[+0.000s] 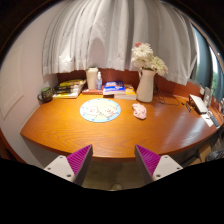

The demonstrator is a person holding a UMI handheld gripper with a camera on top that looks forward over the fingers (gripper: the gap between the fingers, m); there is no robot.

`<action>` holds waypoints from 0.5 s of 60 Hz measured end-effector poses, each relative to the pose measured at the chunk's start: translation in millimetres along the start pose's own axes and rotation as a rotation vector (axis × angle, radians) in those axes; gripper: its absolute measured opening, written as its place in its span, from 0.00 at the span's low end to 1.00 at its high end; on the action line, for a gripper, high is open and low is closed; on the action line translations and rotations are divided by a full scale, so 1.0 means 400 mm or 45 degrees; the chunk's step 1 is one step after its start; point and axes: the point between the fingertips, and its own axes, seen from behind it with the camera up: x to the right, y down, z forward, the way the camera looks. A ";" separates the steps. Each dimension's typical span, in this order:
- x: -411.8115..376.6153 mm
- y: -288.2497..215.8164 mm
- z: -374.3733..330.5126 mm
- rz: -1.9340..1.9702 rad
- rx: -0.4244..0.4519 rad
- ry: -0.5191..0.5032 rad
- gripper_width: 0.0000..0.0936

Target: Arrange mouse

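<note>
Jaws stand spread wide, gripper [114, 160] grasping nothing — purple ridged pads face each other across an empty gap. Mouse [139, 110], small, rounded, pale and smooth-looking, sits well beyond the fingers on the glossy wooden desk [60, 130], just beside the round patterned mouse mat [100, 110]. Risk: a domed, slick shell could squirt from the pads if pinched off-centre — and the tall white vase [146, 85] of flowers near behind could be knocked on overreach.

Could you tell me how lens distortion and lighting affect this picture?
Gripper view: fisheye bends the orange wooden table into a curve; daylight through the white curtains lights the pale computer mouse softly, without harsh glare; the open gripper hangs before the table.
</note>
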 end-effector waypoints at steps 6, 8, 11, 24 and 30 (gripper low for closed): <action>0.093 0.039 0.090 -0.009 -0.049 0.040 0.90; 0.123 0.042 0.117 0.000 -0.064 0.055 0.90; 0.161 0.040 0.161 0.017 -0.080 0.068 0.90; 0.274 -0.053 0.372 0.053 -0.111 0.060 0.90; 0.296 -0.110 0.475 0.052 -0.111 0.039 0.90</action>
